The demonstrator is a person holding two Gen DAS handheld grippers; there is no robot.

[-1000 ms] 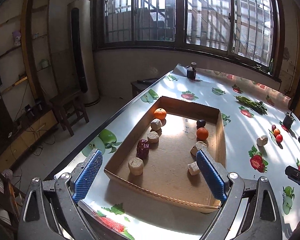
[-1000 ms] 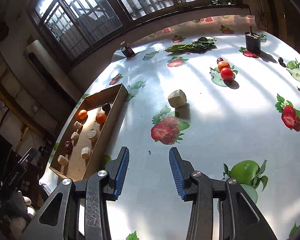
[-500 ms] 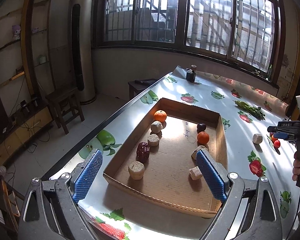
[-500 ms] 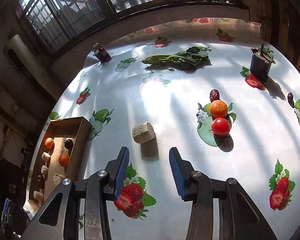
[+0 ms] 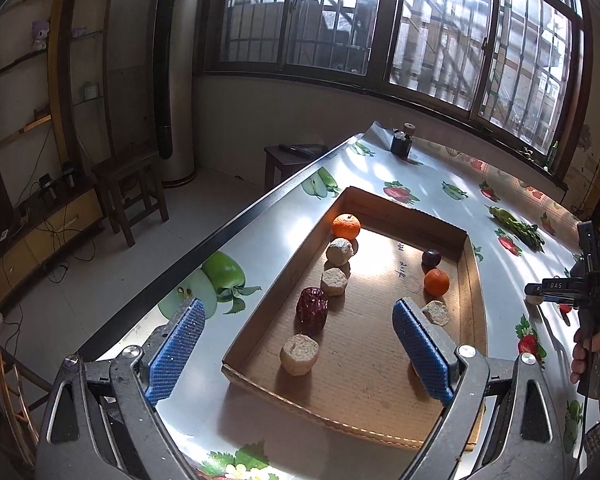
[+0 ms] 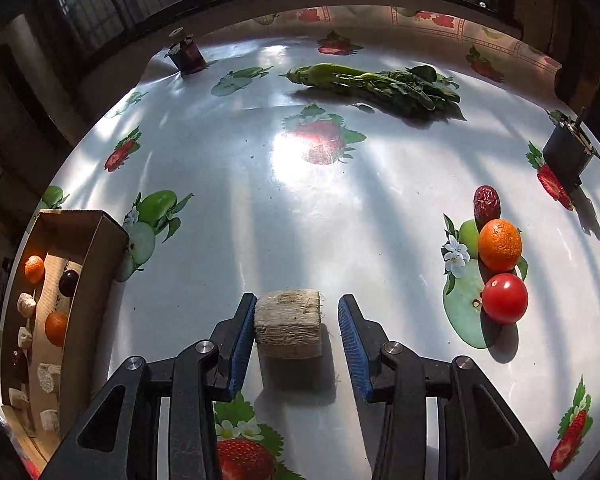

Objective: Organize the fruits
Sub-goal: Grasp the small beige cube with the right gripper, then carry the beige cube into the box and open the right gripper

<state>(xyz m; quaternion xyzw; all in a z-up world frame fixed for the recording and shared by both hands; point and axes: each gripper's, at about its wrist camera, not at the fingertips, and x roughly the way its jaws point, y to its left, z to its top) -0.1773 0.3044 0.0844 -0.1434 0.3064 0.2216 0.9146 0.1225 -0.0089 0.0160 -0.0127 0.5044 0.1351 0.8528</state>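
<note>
Left wrist view: the left gripper (image 5: 296, 354) stood wide open and empty above the shallow brown cardboard tray (image 5: 470, 276) holding oranges and pale chunks. Right wrist view: the right gripper (image 6: 296, 334), jaws just closing, straddled a pale fibrous cylindrical chunk (image 6: 288, 324) on the fruit-print tablecloth (image 6: 340, 216), left pad touching, right pad apart

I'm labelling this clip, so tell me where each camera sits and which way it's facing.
Left wrist: on the left gripper, looking down over the cardboard tray toward the windows; its own open blue fingers show, and a hand at right.
Right wrist: on the right gripper, tilted steeply at the table; its fingers flank a pale fibrous chunk.
Shared: the tray and the leafy greens.
</note>
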